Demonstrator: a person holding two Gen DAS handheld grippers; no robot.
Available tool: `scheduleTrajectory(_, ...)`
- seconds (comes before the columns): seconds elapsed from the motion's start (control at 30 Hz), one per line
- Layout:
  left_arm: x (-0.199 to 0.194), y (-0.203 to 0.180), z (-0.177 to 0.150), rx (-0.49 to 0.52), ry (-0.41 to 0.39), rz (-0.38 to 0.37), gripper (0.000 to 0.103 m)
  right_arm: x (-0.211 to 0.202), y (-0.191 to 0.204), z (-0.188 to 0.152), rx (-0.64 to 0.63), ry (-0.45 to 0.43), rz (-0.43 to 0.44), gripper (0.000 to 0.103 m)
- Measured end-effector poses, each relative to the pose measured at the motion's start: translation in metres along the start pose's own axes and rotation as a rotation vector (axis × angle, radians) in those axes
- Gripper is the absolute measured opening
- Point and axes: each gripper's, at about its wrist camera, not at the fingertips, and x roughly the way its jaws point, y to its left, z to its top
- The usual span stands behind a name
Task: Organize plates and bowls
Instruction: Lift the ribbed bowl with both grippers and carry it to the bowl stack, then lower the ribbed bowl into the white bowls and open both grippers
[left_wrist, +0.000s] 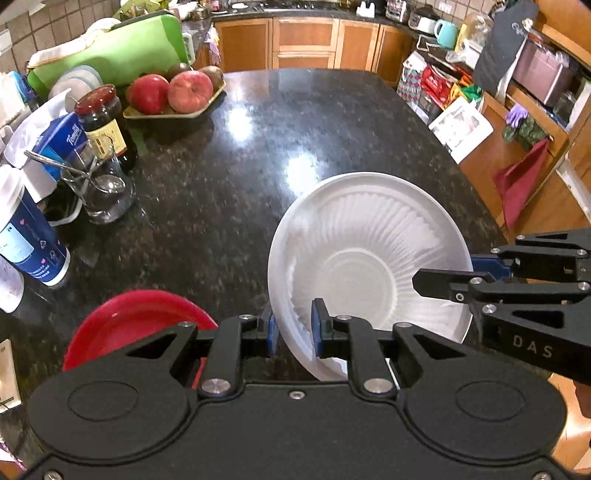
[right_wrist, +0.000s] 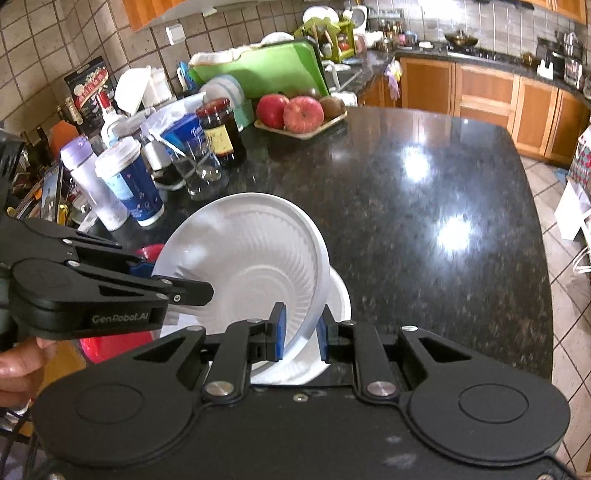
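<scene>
Fingers of the left gripper pinching the near rim of the white plate, fingers of the right gripper pinching the opposite rim, so held by both and tilted above the dark worktop. Just left of it, a red bowl resting on the worktop; under the plate in the right wrist view, a second white dish. Thin and probably flexible, so likely to bend or slip out if pulled apart or twisted unevenly; could also knock the glass at far left.
</scene>
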Motion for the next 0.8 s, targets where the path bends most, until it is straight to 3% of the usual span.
scheduleTrajectory(0.5, 0.011, -0.002, 0.0, -0.021, 0.017, 0.008, 0.024, 0.0, -0.006, -0.005, 0.025, 0.01, 0.013, 0.02)
scheduleTrajectory(0.8, 0.008, -0.004, 0.0, 0.0, 0.002, 0.016, 0.031, -0.004, -0.006, -0.003, 0.018, -0.006, 0.005, 0.021)
